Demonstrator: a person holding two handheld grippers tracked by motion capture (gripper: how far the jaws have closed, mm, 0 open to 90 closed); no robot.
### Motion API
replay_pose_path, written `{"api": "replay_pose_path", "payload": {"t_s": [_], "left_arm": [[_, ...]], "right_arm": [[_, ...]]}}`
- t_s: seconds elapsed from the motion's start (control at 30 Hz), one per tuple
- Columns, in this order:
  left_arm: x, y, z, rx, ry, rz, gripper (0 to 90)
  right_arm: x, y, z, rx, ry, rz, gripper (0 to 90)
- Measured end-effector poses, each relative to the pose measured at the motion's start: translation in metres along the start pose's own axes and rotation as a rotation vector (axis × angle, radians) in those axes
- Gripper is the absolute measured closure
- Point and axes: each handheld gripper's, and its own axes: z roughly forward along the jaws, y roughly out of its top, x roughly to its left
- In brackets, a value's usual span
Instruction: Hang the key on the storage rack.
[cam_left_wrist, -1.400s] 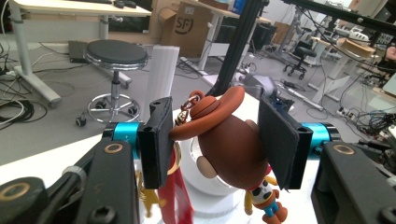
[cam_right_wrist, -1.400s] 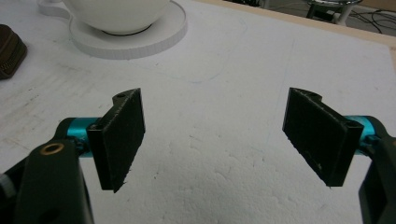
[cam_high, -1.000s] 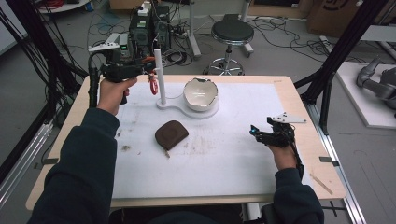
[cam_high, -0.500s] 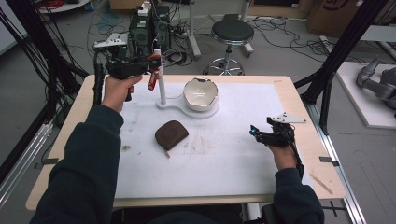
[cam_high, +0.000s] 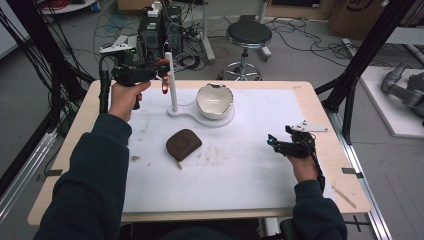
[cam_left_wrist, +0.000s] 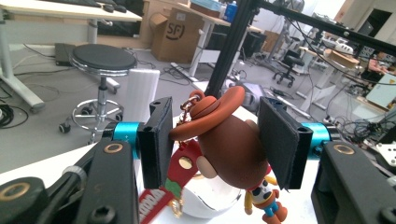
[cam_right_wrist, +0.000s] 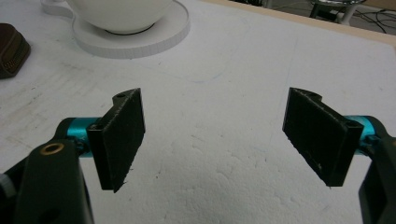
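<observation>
My left gripper (cam_high: 161, 69) is raised at the table's far left, next to the top of a white post (cam_high: 171, 80). It is shut on a small cowboy keychain figure (cam_left_wrist: 224, 140) with a brown hat; a red tag (cam_left_wrist: 180, 175) and the figure's legs hang below the jaws. The post (cam_left_wrist: 140, 91) stands just behind the left jaw. It rises from a white base (cam_high: 200, 117) that also carries a cracked white bowl (cam_high: 214, 100). My right gripper (cam_high: 272, 142) rests low at the right of the white mat, open, with only bare mat between its jaws (cam_right_wrist: 215, 135).
A brown pouch (cam_high: 183, 143) lies on the white mat (cam_high: 250, 190) in front of the base, and it shows at the edge of the right gripper view (cam_right_wrist: 11, 53). A stool (cam_high: 248, 35) and cables lie beyond the table. A black frame pole (cam_high: 360, 55) slants at the right.
</observation>
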Motion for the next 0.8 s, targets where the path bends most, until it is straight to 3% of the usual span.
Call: {"api": "replay_pose_path", "payload": {"t_s": [0.17,0.4,0.63,0.8], "left_arm": [[0.001,0.0023,0.0011,-0.011,-0.006,-0.01,46.9],[0.0023,0.0036,0.0037,-0.004,0.02,-0.018,46.9],[0.0013,0.0034,0.0049,-0.016,-0.015,-0.029,46.9],[0.0008,-0.0007,0.0044,0.006,-0.011,-0.028,46.9]], "right_arm": [[0.0,0.0,0.0001,0.003,0.002,0.002,21.2],[-0.0009,-0.0002,0.0002,0.0,0.003,0.001,21.2],[-0.0013,-0.0003,0.0003,0.002,0.005,0.003,21.2],[-0.0012,-0.0004,0.0003,0.002,0.007,0.003,21.2]]}}
